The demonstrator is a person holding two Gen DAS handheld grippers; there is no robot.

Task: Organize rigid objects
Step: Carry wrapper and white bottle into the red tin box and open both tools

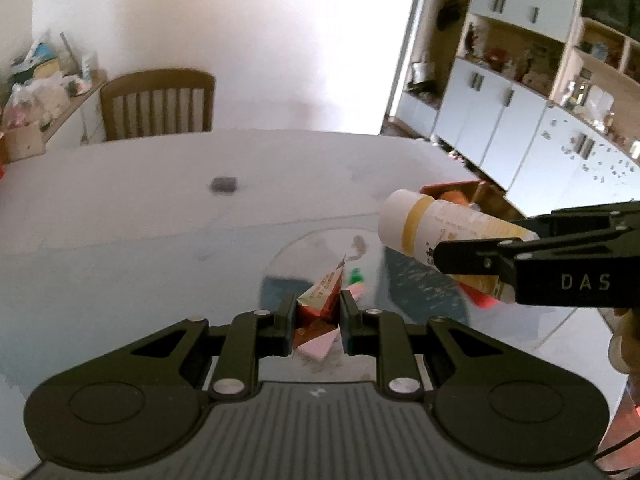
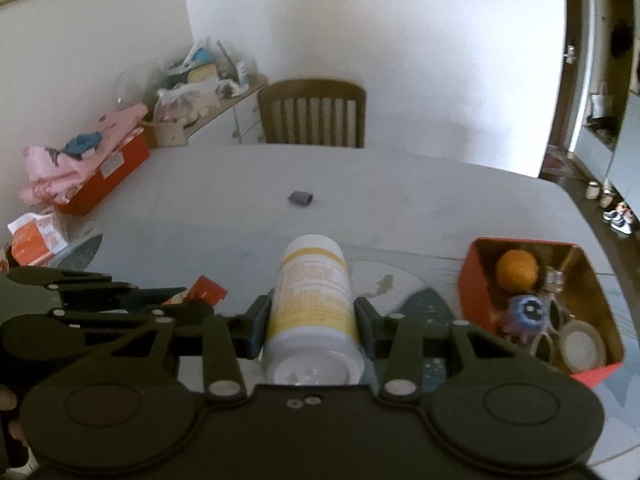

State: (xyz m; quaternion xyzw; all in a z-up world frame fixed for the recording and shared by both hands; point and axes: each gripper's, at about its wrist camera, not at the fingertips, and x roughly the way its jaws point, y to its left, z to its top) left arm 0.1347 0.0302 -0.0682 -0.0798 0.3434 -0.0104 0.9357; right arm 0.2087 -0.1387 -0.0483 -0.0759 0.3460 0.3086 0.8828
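The right gripper (image 2: 311, 322) held a white and yellow bottle (image 2: 312, 312) tight between its fingers. A red box (image 2: 476, 280) with an orange ball (image 2: 517, 270) inside sat near it on the table (image 2: 240, 184).

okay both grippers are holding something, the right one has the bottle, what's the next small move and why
Probably swing the right gripper rightward until the bottle is over the red box. The bottle is clamped between the fingers and off the table, while the box sits open just to its right, already holding an orange ball and other small items.
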